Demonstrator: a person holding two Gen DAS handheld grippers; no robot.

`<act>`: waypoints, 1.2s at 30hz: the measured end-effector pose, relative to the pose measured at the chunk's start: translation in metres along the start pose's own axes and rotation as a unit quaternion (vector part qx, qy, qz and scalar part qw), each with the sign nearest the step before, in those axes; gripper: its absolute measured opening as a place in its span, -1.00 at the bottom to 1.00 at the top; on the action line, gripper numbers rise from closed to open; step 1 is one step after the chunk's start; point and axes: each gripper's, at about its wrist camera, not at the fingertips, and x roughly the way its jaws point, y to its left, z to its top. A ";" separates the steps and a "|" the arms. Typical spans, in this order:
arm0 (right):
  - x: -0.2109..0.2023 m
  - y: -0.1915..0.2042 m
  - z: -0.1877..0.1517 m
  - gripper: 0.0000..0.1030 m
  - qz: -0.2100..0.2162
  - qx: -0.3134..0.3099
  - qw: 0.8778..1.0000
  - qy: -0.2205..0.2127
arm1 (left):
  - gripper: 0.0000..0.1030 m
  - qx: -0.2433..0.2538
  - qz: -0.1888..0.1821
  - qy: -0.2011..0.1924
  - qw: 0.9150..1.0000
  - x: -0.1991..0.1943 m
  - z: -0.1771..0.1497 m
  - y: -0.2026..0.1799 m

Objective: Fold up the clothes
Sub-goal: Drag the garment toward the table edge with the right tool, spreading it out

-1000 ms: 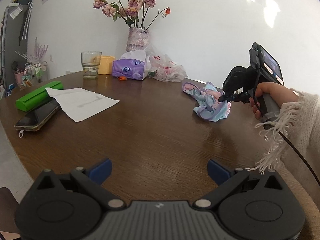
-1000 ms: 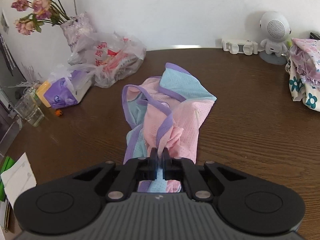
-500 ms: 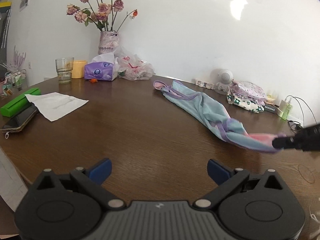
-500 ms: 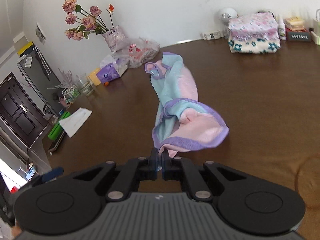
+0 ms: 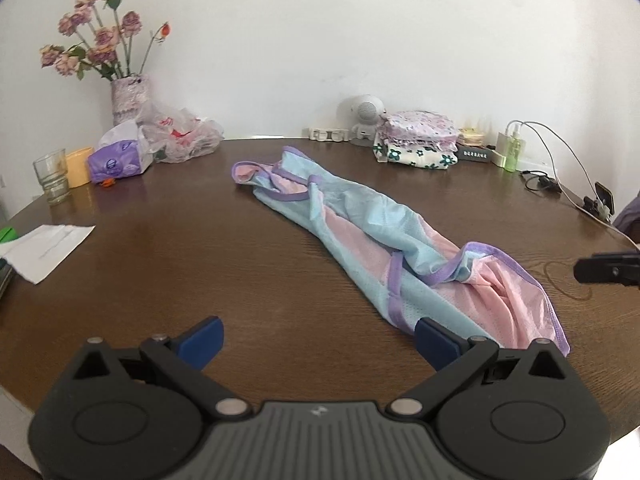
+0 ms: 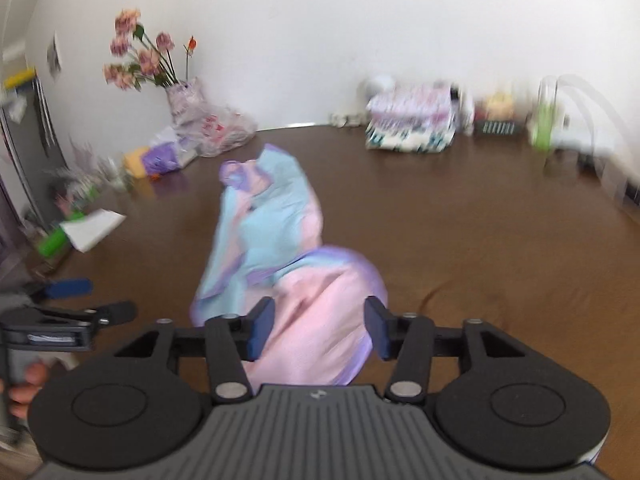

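Pink-and-blue mesh garment [image 5: 360,232] lies stretched and rumpled, released between the right gripper's [image 6: 320,328] opening fingers; left gripper [image 5: 318,338] fingers apart.

We see a dark brown wooden table [image 5: 168,240]. Straight ahead of our left claw [image 5: 318,338] a pastel garment [image 5: 360,224] lies stretched out; far left – a glass [image 5: 51,176], tissue pack [image 5: 116,160], paper sheet [image 5: 44,246]; far ahead – folded clothes [image 5: 416,146].

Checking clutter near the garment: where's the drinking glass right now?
Left wrist view, far left: the drinking glass stands near the table edge, beside the yellow cup and purple tissue pack.
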 end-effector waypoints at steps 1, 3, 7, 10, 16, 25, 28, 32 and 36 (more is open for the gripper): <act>0.011 0.002 0.006 0.07 -0.014 -0.033 0.999 -0.001 | 0.98 0.013 -0.002 0.002 1.000 0.007 0.005 -0.008; 0.034 0.009 0.012 0.11 -0.020 -0.096 0.995 0.005 | 0.98 0.038 -0.002 0.007 0.999 0.022 0.014 -0.023; 0.088 0.018 0.021 0.12 -0.019 -0.158 0.986 0.047 | 0.87 0.064 0.011 0.029 0.997 0.051 0.021 -0.040; 0.116 0.014 0.028 0.12 0.003 -0.140 0.988 0.071 | 0.69 0.060 0.000 0.053 0.997 0.070 0.021 -0.042; 0.123 0.005 0.030 -0.93 0.033 -0.096 0.992 0.074 | -0.39 0.078 -0.017 0.057 0.995 0.081 0.022 -0.047; 0.094 -0.054 0.038 -0.86 -0.037 0.006 0.998 0.057 | -0.78 0.142 -0.085 0.039 0.985 0.054 0.002 -0.076; 0.078 -0.044 0.039 0.00 0.031 0.031 0.997 0.055 | -0.42 0.116 -0.087 0.034 0.989 0.043 -0.001 -0.066; 0.072 0.009 0.031 0.24 0.068 -0.037 0.995 0.057 | 0.42 0.052 -0.035 0.023 0.998 0.028 -0.003 -0.027; 0.094 0.059 0.020 0.31 0.102 -0.078 0.988 0.083 | 0.61 0.000 0.013 0.023 1.000 0.017 -0.006 0.020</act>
